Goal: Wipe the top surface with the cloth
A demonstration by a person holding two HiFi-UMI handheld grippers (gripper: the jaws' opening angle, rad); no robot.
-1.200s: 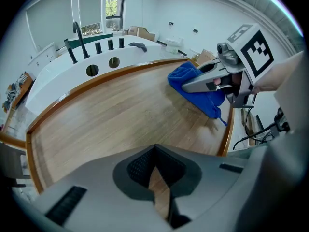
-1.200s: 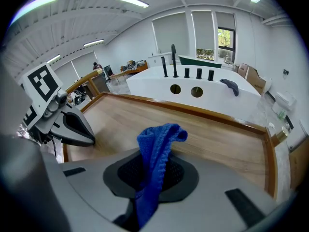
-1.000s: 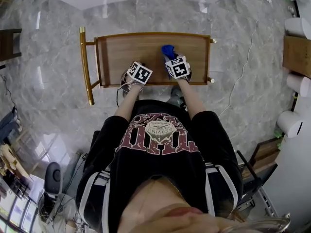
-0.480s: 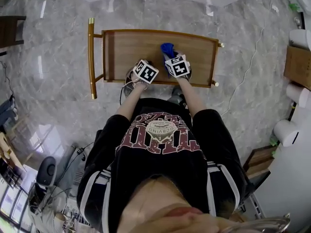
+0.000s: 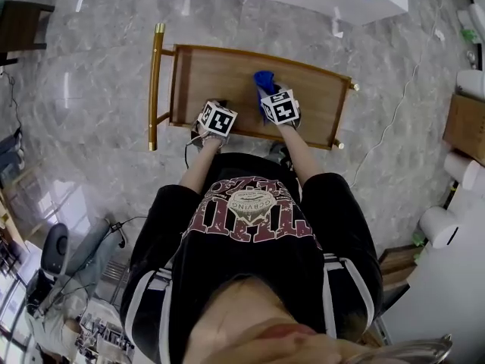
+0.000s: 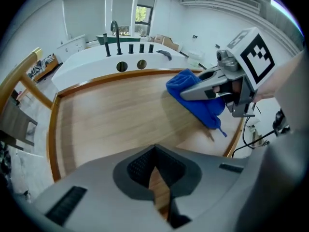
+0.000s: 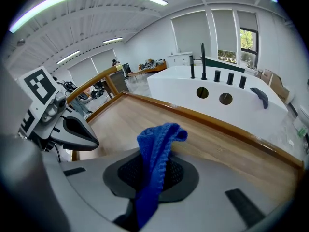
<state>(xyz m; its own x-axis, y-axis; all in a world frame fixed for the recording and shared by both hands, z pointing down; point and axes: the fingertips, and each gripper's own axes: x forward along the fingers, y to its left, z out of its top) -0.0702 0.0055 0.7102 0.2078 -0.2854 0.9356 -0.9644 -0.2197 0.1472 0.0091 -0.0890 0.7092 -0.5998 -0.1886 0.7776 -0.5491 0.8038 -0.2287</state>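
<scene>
The right tool (image 7: 153, 178) is clenched on a bright blue knitted cloth (image 7: 155, 146). A bunched fold of it stands up out of the jaws, and its hanging end rests on the brown wooden, raised-rim counter (image 6: 106, 115), near the middle. The left tool (image 6: 155, 173) has its jaws pressed almost together with nothing between them, and it hovers over the counter's near edge.

Knitted blue cloth (image 7: 153, 151); smooth, varnished wooden top (image 5: 220, 78).

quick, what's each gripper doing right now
Left gripper: shut, holding nothing, over the wooden top.
Right gripper: shut on the blue cloth.
</scene>
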